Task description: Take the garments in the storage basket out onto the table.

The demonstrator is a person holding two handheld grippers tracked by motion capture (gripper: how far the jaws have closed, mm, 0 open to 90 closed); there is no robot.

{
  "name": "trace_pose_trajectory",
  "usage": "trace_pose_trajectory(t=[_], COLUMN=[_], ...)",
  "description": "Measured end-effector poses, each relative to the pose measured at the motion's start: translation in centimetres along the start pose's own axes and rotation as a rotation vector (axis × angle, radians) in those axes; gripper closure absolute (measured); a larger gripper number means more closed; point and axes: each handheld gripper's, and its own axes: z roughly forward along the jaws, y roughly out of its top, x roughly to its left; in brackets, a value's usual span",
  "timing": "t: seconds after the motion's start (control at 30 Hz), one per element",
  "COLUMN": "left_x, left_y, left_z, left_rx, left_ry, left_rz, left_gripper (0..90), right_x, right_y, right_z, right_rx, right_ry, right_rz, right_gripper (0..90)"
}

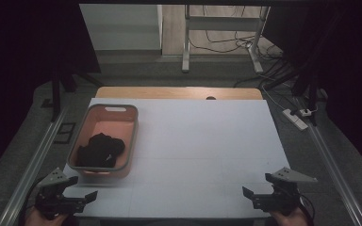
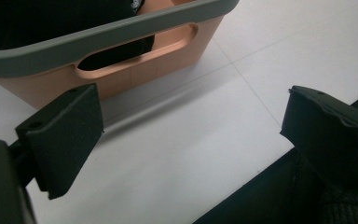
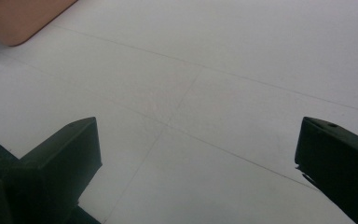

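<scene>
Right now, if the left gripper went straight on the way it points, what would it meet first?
Probably the basket. In the left gripper view the open left gripper points over bare white table toward the basket's near wall and handle slot. Nothing lies between, though the line may pass its right corner.

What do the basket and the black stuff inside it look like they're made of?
Basket: likely moulded plastic, matt, salmon walls with a grey rim and a cut-out handle. Black bundle: probably soft fabric, going by its crumpled, lumpy heap; too dark to tell the kind.

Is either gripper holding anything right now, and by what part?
Nothing is held. The left gripper and right gripper are both open over the white table.
</scene>
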Motion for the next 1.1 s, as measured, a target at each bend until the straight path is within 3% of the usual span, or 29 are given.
trace_pose_trajectory(t=[0.47,0.9,1.0,1.1], left_x=[0.38,0.19,0.21,0.32], left_y=[-0.06,0.08,0.14,0.10], left_z=[-0.03,0.10,0.09,-0.16], left_rx=[0.000,0.017,0.024,0.009], left_ry=[-0.028,0.002,0.028,0.023], left_rz=[-0.024,-0.028,-0.042,-0.056], left_gripper=[5.0,3.4,1.0,0.5], right_x=[0.13,0.20,0.22,0.23], right_y=[0.17,0.23,0.24,0.24], right_z=[0.49,0.69,0.72,0.78], right_rx=[0.044,0.069,0.075,0.075], right_ry=[0.027,0.044,0.042,0.045], right_rz=[-0.017,-0.031,-0.035,-0.035], right_gripper=[0.4,0.4,0.4,0.5])
